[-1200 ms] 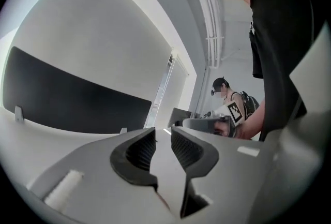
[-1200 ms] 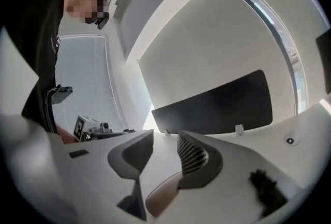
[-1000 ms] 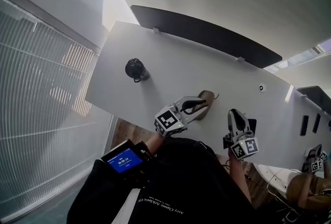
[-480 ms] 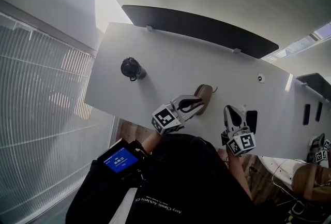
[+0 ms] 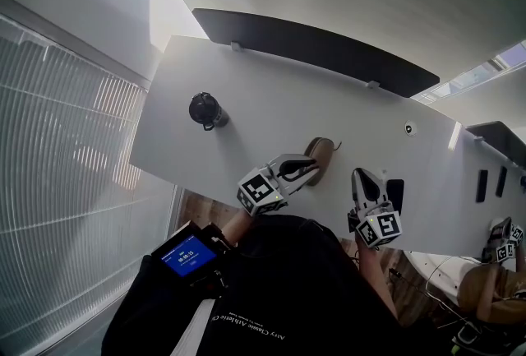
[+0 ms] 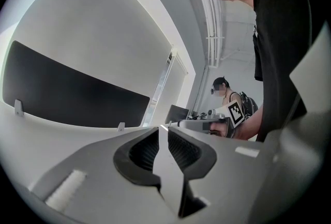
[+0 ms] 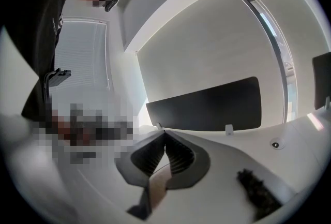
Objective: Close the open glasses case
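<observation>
The brown glasses case lies on the white table near its front edge. Whether its lid stands open I cannot tell from the head view. My left gripper lies against the case's near side and points right. In the left gripper view its jaws keep a narrow slit with nothing between them, and the case is hidden. My right gripper is to the right of the case, apart from it, pointing away from me. Its jaws are shut and empty.
A flat black item lies just right of the right gripper. A black round object stands at the table's left. A long dark panel runs along the far edge. A small round fitting sits at the far right.
The view has drifted slightly. Both grippers and the case keep their places relative to one another.
</observation>
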{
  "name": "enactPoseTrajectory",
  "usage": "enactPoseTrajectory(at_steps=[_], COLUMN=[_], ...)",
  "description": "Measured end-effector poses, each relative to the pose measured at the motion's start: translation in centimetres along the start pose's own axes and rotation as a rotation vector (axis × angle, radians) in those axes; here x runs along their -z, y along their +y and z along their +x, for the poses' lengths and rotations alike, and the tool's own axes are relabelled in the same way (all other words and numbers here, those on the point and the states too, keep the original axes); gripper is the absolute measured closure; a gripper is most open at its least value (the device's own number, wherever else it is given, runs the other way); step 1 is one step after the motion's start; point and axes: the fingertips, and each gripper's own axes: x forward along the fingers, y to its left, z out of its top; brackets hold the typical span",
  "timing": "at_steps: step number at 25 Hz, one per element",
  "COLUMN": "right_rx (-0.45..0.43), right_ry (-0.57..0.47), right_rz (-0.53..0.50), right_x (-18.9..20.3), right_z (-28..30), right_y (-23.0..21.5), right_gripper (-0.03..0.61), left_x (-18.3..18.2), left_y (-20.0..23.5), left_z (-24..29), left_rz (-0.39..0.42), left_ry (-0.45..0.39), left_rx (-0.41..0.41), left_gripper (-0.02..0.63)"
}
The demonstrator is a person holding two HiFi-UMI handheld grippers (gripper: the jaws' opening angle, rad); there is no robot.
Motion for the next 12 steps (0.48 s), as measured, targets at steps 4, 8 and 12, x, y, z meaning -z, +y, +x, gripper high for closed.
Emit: enactPoseTrajectory(at_steps=[4, 8, 12], right_rx=[0.0, -0.009, -0.016], right_ry=[0.009, 0.02, 0.038], right_rz=[-0.006, -0.007, -0.013], right_x=[0.1, 0.6, 1.2], right_z=[0.2, 0.5, 0.7], right_y=[-0.2, 0.0, 0.4], right_gripper=[0.568, 0.568, 0.569], left_x=[0.3, 0.7, 1.2], left_y=[0.2, 0.4, 0.4], left_z=[0.1, 0.0, -0.1], left_rz=[-0.005, -0.012, -0.014], left_ry=[0.004, 0.011, 0.02], left_rx=[-0.004, -0.004, -0.003], left_gripper=[0.551, 0.554, 0.554])
